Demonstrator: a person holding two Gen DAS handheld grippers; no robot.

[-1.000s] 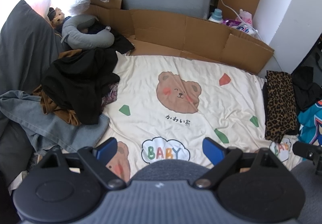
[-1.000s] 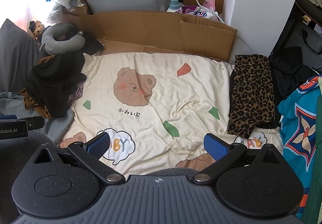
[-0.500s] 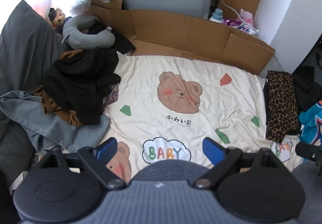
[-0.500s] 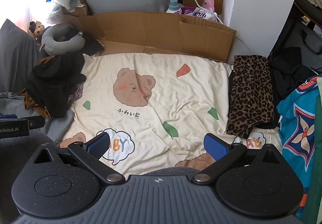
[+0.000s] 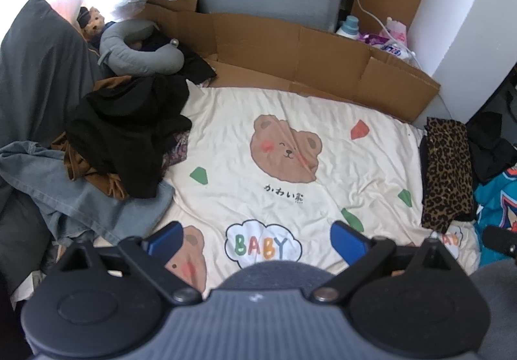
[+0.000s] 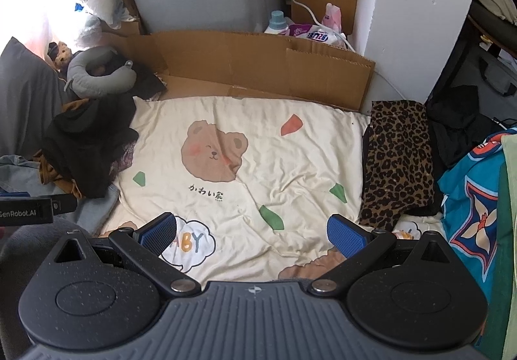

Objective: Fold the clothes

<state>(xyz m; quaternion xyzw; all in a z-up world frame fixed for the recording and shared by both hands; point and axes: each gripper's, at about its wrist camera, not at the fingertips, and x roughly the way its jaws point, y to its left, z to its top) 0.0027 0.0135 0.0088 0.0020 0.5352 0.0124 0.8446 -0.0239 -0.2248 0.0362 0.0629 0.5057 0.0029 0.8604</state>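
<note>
Both tools hover above the blanket [image 5: 245,121], a cream sheet printed with bears that serves as the folding surface. The left gripper [image 5: 258,238] has its fingers spread wide with nothing between them; the right gripper [image 6: 255,234] is likewise spread and empty. No garment is in hand.

The clothes to be folded lie at the margins. At the left edge is the pile [image 5: 126,127]: a black garment on top, brown cloth [image 5: 84,169] beneath it, and jeans [image 5: 97,208] under both, all overlapping. At the right edge lies the leopard cloth [image 6: 399,159], apparently folded already, with a black item [image 6: 458,121] just beyond it and a teal cloth [image 6: 475,208] nearer the viewer. A neck pillow [image 5: 139,53] rests behind the pile, touching it.

Likely hazards, judged from this arrangement:

- A pinch into the pile may catch two layers at once, since black, brown and denim are tangled; lifting would then drag the whole heap onto the blanket.
- Fingers closing low on the pile's near edge could nip the blanket as well, as the jeans overlap its border.
- The blanket is wrinkled and loose; a garment pulled across it may bunch it up and spoil the flat surface.
- Black fabric shows few visible edges, so a collar or hem is hard to pick out and the grasp may land mid-panel.
</note>
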